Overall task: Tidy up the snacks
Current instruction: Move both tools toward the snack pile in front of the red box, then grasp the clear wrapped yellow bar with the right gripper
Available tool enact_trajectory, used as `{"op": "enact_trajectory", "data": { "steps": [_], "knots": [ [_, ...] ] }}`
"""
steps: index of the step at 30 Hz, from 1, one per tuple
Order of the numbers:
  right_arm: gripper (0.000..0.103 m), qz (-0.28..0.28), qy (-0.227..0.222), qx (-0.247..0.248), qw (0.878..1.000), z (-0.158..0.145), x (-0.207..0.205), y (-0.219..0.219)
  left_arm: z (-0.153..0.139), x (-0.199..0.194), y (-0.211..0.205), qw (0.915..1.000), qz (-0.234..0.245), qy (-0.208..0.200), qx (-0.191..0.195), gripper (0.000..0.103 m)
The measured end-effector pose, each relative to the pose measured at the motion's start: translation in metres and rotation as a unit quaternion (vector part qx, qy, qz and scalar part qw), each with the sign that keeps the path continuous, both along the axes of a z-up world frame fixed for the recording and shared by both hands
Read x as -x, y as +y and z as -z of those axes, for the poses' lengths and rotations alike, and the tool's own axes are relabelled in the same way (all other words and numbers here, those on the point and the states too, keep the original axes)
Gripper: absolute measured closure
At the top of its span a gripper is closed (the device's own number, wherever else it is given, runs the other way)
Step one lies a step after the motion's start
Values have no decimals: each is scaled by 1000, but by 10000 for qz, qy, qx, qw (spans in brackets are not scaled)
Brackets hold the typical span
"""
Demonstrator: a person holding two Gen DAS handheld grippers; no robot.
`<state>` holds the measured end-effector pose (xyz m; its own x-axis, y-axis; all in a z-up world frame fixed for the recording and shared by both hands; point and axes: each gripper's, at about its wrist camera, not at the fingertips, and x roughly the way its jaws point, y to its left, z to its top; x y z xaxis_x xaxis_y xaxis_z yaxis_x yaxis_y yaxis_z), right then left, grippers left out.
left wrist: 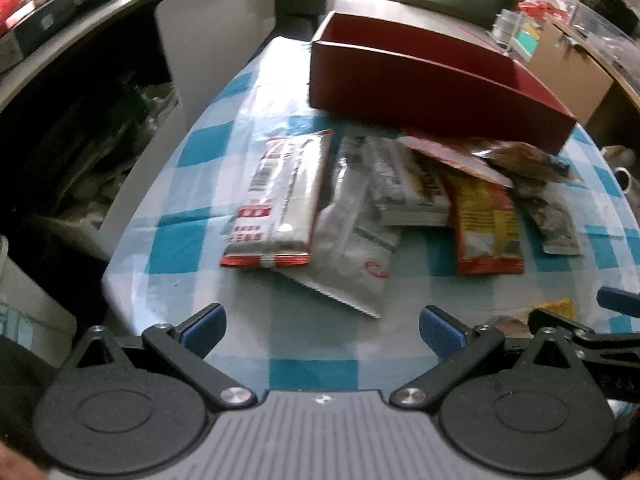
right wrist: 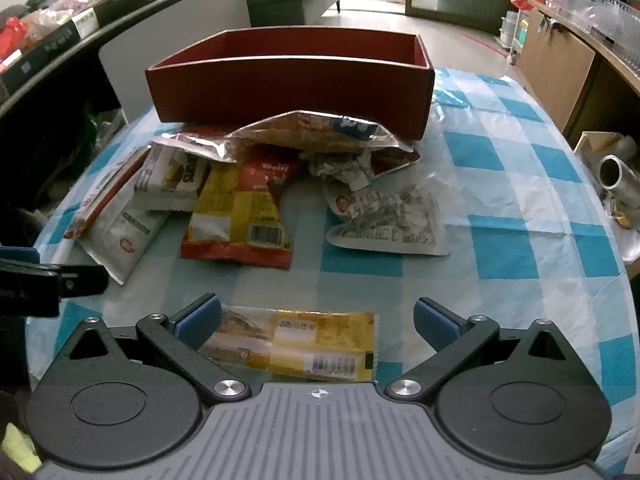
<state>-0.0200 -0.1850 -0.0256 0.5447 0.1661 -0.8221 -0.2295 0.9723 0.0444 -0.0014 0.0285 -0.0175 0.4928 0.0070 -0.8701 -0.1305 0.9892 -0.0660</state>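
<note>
Blue-and-white checked cloth [right wrist: 516,200] covers the counter [left wrist: 132,276]; cluttered shelves lie off to the left and a cardboard box [left wrist: 568,68] to the far right.

Right tool [right wrist: 316,322]: blue pads apart, nothing clamped. A yellow snack bar [right wrist: 296,346] lies flat on the cloth directly between and just under the pads, its left end close to the left pad; I cannot tell whether it touches. Ahead and slightly left is a yellow-and-red packet [right wrist: 236,220], barcode up. To the right of that sits a white crumpled wrapper [right wrist: 388,220] with grey print. The left tool's black tip shows at the left edge of this view.

Left tool [left wrist: 322,326]: pads wide apart, empty, held over bare cloth. Just ahead is a white pouch [left wrist: 348,248] with a serrated edge pointing back toward the tool. A red-and-white packet [left wrist: 280,200] lies on top of the pouch's left side. Right of these is a white-and-yellow packet [left wrist: 408,188], overlapped by the yellow-and-red packet.

Farther on, a silver foil bag [right wrist: 312,130] lies on the back of the pile, touching the front wall of the red box [right wrist: 288,80]. The box stands upright beyond the pile, open at the top; its floor is not visible. A metal cup [right wrist: 616,176] lies on its side well off to the right.
</note>
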Motion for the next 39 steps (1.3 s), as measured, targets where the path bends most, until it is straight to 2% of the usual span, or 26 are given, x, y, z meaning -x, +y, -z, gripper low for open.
{"op": "enact_trajectory", "data": {
  "steps": [5, 13, 16, 19, 21, 25, 28, 32, 35, 37, 39],
  "knots": [
    [0, -101, 92, -8, 9999, 3, 0, 3, 0, -5, 4, 10000, -60, 18, 8, 4],
    [0, -101, 213, -41, 9997, 4, -2, -1, -2, -21, -7, 9993, 352, -57, -108, 4],
    [0, -324, 209, -12, 9993, 0, -4, 0, -3, -28, -16, 9970, 723, -90, -278, 4],
    [0, -902, 114, 151, 9957, -3, -5, 3, -6, -35, -22, 9948, 928, -120, -411, 4],
    [0, -1422, -5, 250, 9895, -4, -6, 6, -6, -39, -19, 9955, 888, -69, -331, 4],
    [0, -2553, -266, 739, 9637, 1, -7, 15, 0, -44, -14, 9967, 788, 163, 79, 4],
    [3, -3060, -89, 870, 9480, 7, -15, 22, 2, -44, -13, 9964, 809, 217, 152, 4],
    [3, -3708, 177, 1205, 9207, 19, -18, 29, 4, -45, -9, 9962, 769, 281, 292, 4],
    [2, -3867, 398, 1052, 9153, 20, -26, 30, 6, -48, -6, 9963, 718, 338, 337, 4],
    [1, -3937, 536, 1186, 9100, 19, -28, 34, 6, -49, -4, 9962, 674, 374, 410, 4],
    [0, -3785, 655, 1235, 9150, 20, -29, 35, 6, -50, -1, 9960, 644, 399, 466, 4]
  ]
}}
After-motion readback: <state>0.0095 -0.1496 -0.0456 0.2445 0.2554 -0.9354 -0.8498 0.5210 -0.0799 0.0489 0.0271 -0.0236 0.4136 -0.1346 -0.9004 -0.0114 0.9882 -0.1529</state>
